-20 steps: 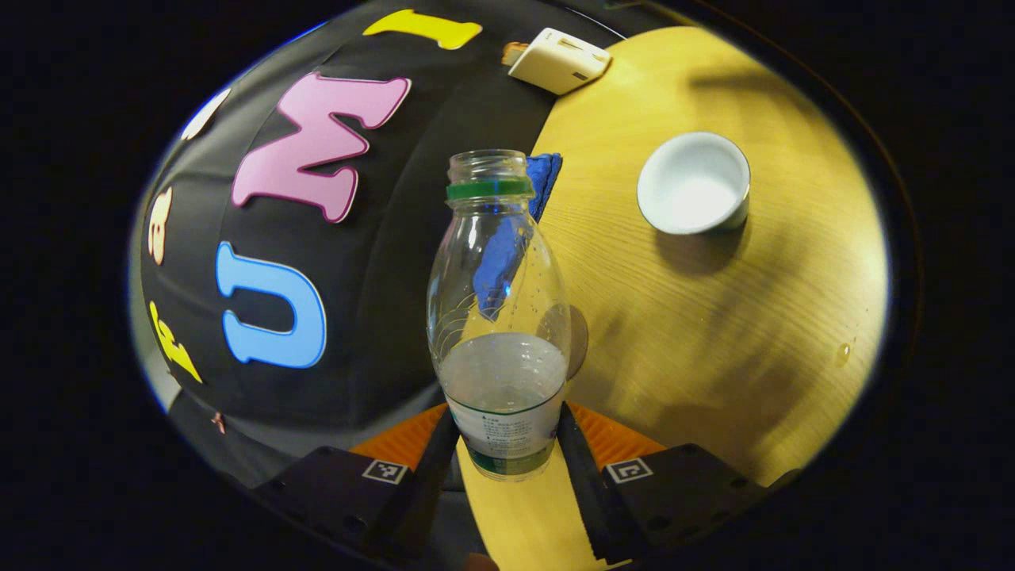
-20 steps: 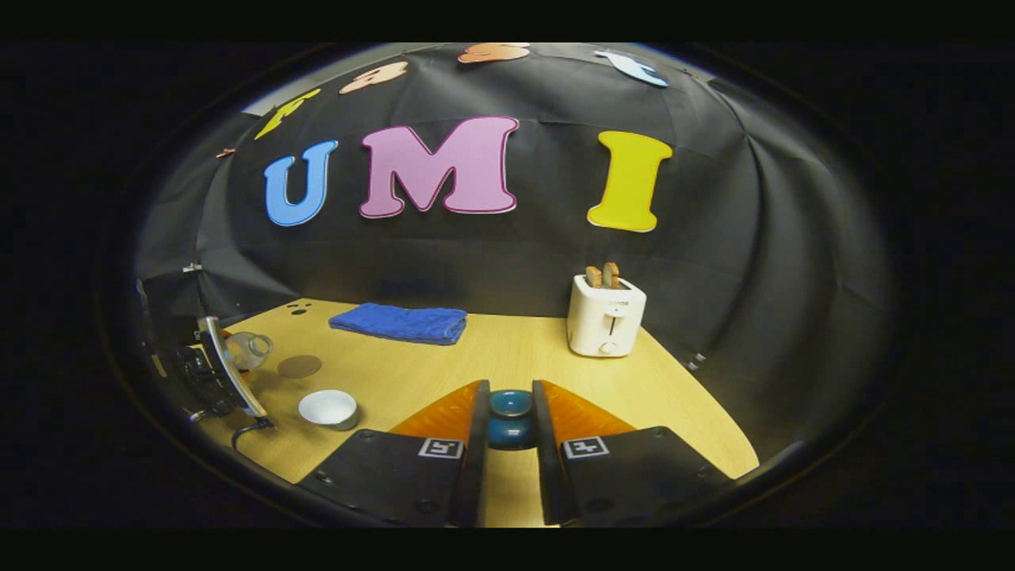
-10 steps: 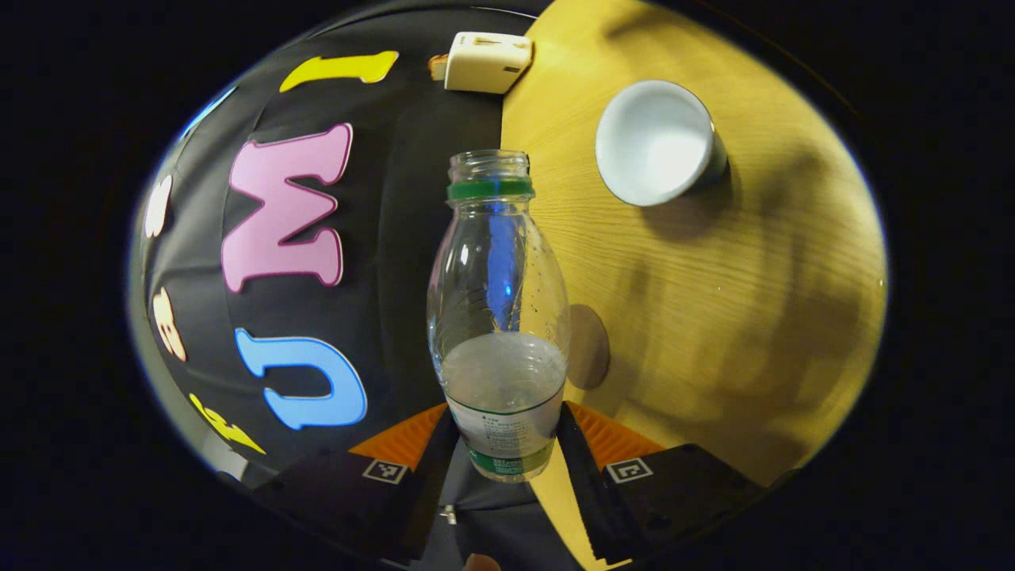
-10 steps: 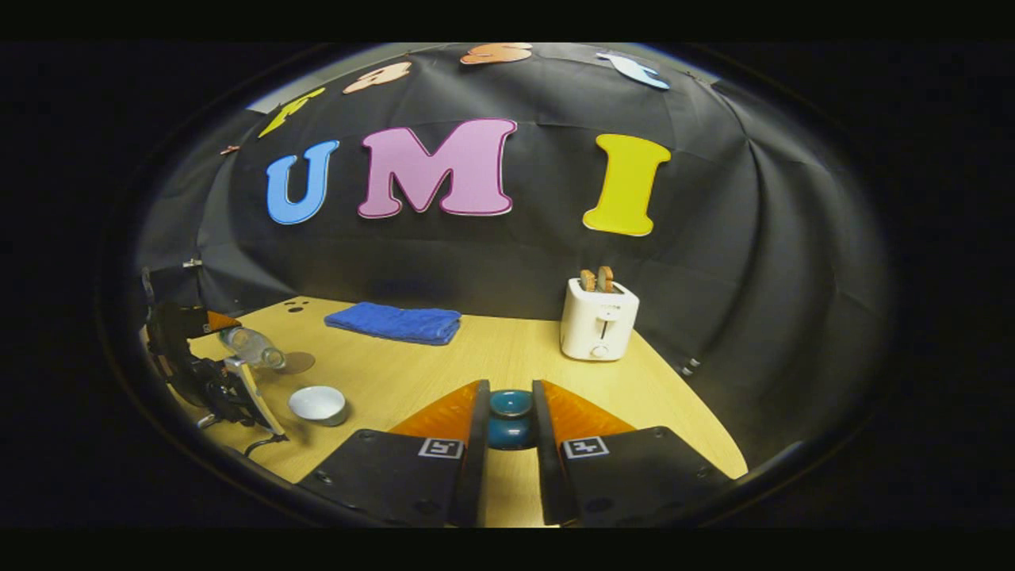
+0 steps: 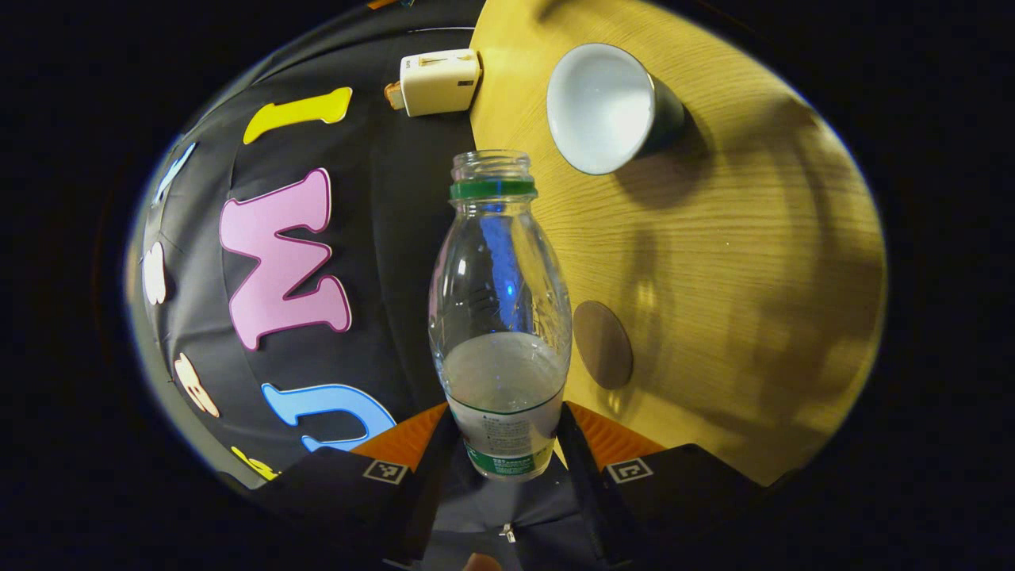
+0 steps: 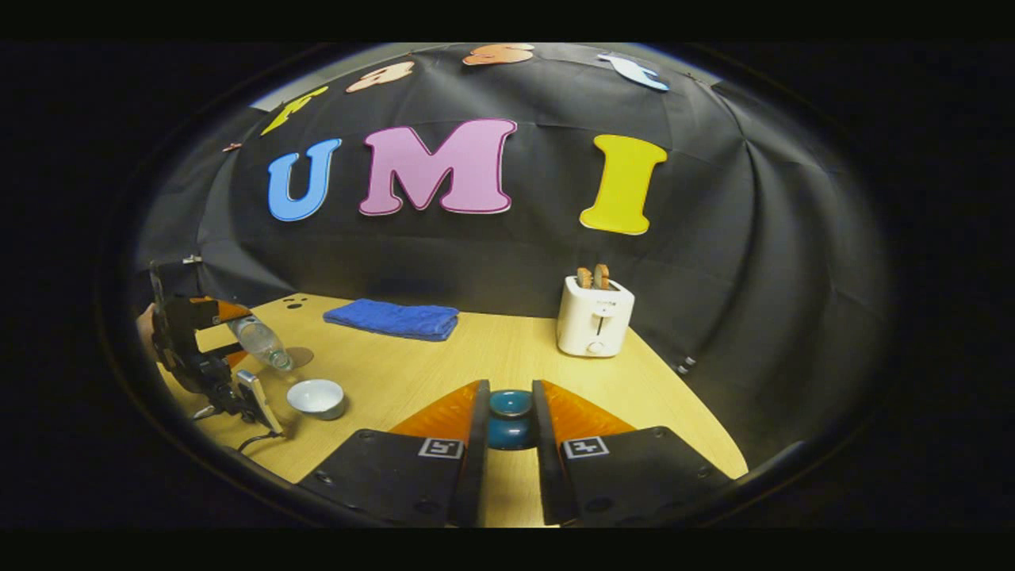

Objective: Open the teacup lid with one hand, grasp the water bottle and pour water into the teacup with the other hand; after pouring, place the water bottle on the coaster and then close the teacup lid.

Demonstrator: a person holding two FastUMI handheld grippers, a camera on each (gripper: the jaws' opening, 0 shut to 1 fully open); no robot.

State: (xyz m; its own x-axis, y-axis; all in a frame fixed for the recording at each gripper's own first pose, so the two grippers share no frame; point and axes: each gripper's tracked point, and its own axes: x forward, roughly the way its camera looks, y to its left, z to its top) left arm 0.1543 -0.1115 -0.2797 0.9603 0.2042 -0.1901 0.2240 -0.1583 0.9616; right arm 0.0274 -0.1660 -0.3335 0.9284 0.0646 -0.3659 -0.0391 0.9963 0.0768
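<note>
In the left gripper view, my left gripper (image 5: 506, 444) is shut on a clear, uncapped water bottle (image 5: 498, 309) with a green neck ring, partly filled. The scene is rolled sideways, so the bottle is tilted. The open teacup (image 5: 607, 107), white inside, sits on the wooden table (image 5: 737, 238) beyond the bottle's mouth. A round brown coaster (image 5: 603, 343) lies beside the bottle. In the right gripper view, my right gripper (image 6: 507, 428) is shut on the teal teacup lid (image 6: 509, 415) above the table. Far left, the left gripper (image 6: 230, 345) tips the bottle (image 6: 262, 342) toward the teacup (image 6: 317, 396), near the coaster (image 6: 300, 356).
A white toaster (image 6: 595, 316) with toast stands at the back right, also seen in the left gripper view as the toaster (image 5: 440, 82). A folded blue cloth (image 6: 392, 319) lies at the back of the table. A hand (image 6: 145, 329) holds the left gripper.
The left gripper has rolled further, tipping the bottle's mouth down toward the teacup and bringing it closer. The right gripper holds the lid nearly still.
</note>
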